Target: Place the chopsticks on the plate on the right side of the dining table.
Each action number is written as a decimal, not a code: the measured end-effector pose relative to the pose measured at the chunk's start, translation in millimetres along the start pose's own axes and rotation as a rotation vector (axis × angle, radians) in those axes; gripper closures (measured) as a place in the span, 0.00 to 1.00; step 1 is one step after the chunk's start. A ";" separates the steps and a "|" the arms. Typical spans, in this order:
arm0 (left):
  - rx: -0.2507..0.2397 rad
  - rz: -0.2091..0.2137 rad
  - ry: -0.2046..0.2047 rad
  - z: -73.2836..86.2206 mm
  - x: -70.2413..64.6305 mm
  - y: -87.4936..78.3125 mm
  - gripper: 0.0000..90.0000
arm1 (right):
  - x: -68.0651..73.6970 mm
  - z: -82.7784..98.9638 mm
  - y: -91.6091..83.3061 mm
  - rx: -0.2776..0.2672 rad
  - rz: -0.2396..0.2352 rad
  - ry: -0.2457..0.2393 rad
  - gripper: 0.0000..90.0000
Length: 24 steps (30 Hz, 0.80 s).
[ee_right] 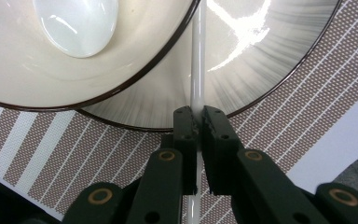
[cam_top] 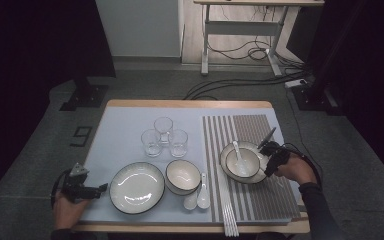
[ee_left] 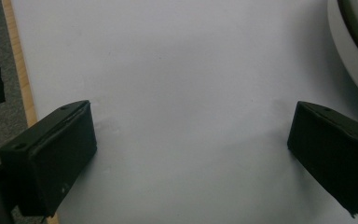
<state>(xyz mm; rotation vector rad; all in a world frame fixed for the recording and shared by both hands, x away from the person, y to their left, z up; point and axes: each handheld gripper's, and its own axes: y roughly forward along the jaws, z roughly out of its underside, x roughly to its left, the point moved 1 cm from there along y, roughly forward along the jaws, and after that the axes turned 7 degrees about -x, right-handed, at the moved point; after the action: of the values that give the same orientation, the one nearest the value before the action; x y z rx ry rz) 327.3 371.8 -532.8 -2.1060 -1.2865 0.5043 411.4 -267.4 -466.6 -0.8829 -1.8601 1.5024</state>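
At the right of the high view, the right gripper (ee_right: pixel 198 122) has its fingers clamped on a white chopstick (ee_right: pixel 198 70), which lies across the plate (ee_right: pixel 270 51) rim beside the bowl (ee_right: pixel 135 60), likely to set the place. The left gripper (ee_left: pixel 189 154) idles at lower left, fingers apart over bare worktop (ee_left: pixel 177 70).

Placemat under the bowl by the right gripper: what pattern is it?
The placemat is brown weave with white stripes, wide on one half and thin on the other; it is clearest in the right gripper view.

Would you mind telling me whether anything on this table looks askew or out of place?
Nothing is spilled or broken. The one oddity: a white chopstick lies across the plate beside the bowl, pinched by the right gripper, while its fellows lie on the striped mat.
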 end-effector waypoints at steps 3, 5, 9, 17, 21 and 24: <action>0.000 0.000 0.000 0.0 0.0 0.0 0.01 | 0.1 0.6 0.1 0.002 -0.006 0.003 0.93; 0.000 0.000 0.000 0.0 0.0 0.0 0.01 | -0.4 1.0 0.3 0.000 -0.009 0.000 0.93; 0.000 0.000 0.000 0.0 0.0 0.0 0.01 | -0.5 1.5 -0.2 -0.002 -0.023 0.003 0.89; 0.000 0.000 0.000 0.0 0.0 0.0 0.01 | 0.5 4.2 -11.0 -0.041 -0.002 0.016 0.60; 0.000 0.000 0.000 0.0 -0.1 0.0 0.01 | 1.3 10.3 -19.0 -0.069 0.006 0.051 0.50; 0.000 0.000 0.000 0.0 -0.1 0.0 0.01 | 3.1 19.0 -24.0 -0.096 0.027 0.056 0.42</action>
<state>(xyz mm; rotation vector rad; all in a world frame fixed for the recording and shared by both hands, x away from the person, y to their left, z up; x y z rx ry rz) 327.3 371.7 -532.8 -2.1057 -1.2869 0.5043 391.5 -279.7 -446.7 -0.9881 -1.8997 1.4002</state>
